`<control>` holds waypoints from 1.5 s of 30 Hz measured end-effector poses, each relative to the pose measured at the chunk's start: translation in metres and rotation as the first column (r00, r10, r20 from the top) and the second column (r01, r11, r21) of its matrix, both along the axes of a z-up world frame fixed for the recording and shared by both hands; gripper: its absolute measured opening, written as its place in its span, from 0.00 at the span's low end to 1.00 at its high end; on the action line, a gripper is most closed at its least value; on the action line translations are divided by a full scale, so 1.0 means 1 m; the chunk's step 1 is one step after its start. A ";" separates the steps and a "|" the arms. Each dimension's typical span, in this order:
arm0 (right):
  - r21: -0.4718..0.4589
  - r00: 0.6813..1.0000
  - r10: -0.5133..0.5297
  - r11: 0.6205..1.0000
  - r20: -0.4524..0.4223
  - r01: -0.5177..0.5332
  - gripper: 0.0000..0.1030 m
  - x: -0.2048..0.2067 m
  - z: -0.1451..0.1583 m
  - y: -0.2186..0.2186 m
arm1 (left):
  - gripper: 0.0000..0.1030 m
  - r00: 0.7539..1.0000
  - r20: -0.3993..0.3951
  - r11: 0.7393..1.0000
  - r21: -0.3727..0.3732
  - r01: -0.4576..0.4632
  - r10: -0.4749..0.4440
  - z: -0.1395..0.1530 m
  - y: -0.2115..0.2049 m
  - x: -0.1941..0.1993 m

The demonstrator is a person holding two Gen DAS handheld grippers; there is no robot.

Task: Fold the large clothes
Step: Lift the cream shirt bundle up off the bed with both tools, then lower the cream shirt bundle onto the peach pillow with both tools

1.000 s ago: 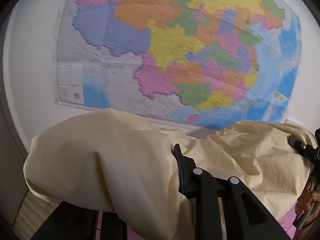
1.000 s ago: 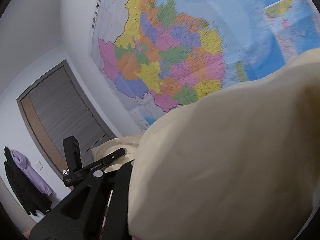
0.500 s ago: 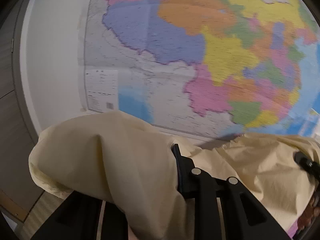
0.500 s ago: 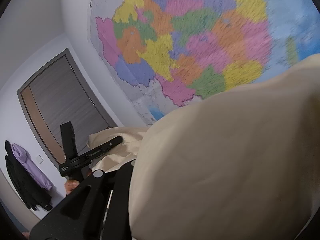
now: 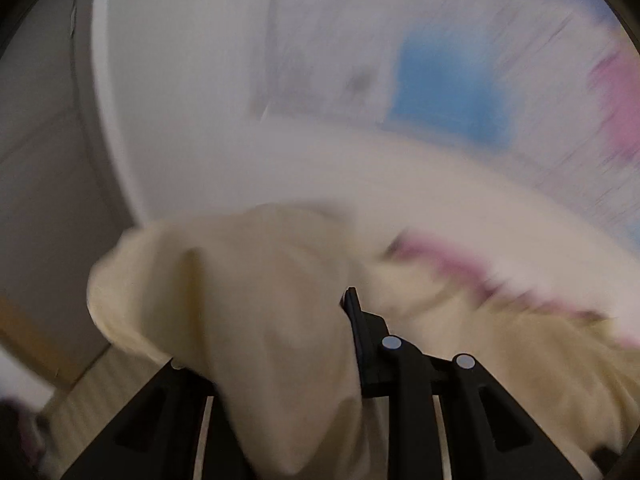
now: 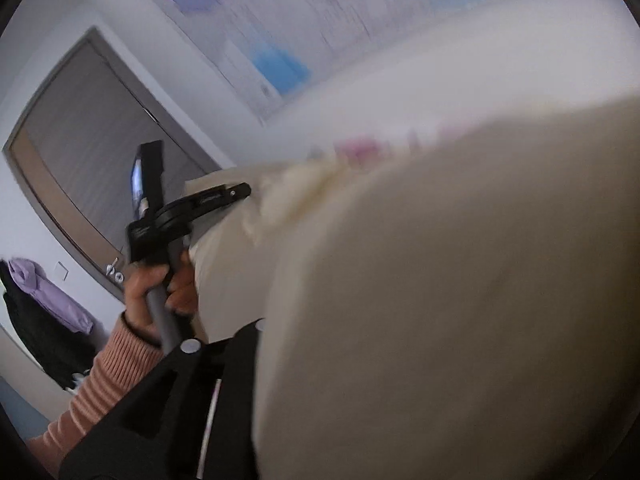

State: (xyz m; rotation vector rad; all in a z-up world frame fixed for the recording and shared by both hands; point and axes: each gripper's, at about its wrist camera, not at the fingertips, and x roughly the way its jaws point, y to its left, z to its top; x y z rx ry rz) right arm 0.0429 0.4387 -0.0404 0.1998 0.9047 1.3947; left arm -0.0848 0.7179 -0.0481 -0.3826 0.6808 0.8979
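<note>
Left claw tilts downward clamped on cream cloth; right claw's jaws opening, cloth between.

Your left gripper has a fold of the cream garment bunched between its black fingers, the cloth draping over the left finger and hiding it. More cream fabric spreads right, over a blurred pink surface. Behind it, a white wall carries a smeared map. A grey door stands at your left.
</note>
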 end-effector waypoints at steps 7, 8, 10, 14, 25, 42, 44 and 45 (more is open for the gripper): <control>-0.007 1.000 0.023 1.000 0.008 -0.023 0.58 -0.008 0.002 -0.045 | 0.27 0.998 0.058 0.993 -0.121 -0.005 0.012 -0.038 0.016 -0.028; -0.006 1.000 0.021 1.000 0.023 -0.021 0.59 -0.008 0.004 -0.058 | 0.27 0.999 0.051 0.993 -0.115 -0.003 0.008 -0.037 0.015 -0.029; -0.017 1.000 -0.003 1.000 0.029 0.003 0.60 -0.007 0.006 -0.087 | 0.30 0.999 0.039 0.995 -0.104 0.005 -0.001 -0.035 0.012 -0.029; -0.038 0.995 -0.070 0.997 0.077 0.073 0.58 -0.003 0.017 -0.137 | 0.39 1.000 -0.001 0.997 -0.078 0.000 0.000 -0.031 0.005 -0.033; -0.040 0.939 -0.215 0.972 0.270 0.234 0.47 0.022 0.056 -0.124 | 0.68 0.995 -0.018 0.980 0.175 -0.093 0.098 0.003 -0.062 -0.078; -0.128 0.943 -0.113 0.979 0.312 0.159 0.45 0.014 0.049 -0.093 | 0.79 0.952 0.064 0.949 0.127 0.290 -0.299 0.005 -0.150 -0.043; -0.095 0.927 -0.132 0.980 0.352 0.175 0.54 0.012 0.059 -0.085 | 0.84 0.932 0.098 0.935 0.104 0.339 -0.349 0.006 -0.159 -0.041; -0.096 0.928 -0.129 0.980 0.349 0.172 0.55 0.014 0.059 -0.076 | 0.84 0.926 0.111 0.931 0.096 0.352 -0.362 0.006 -0.163 -0.039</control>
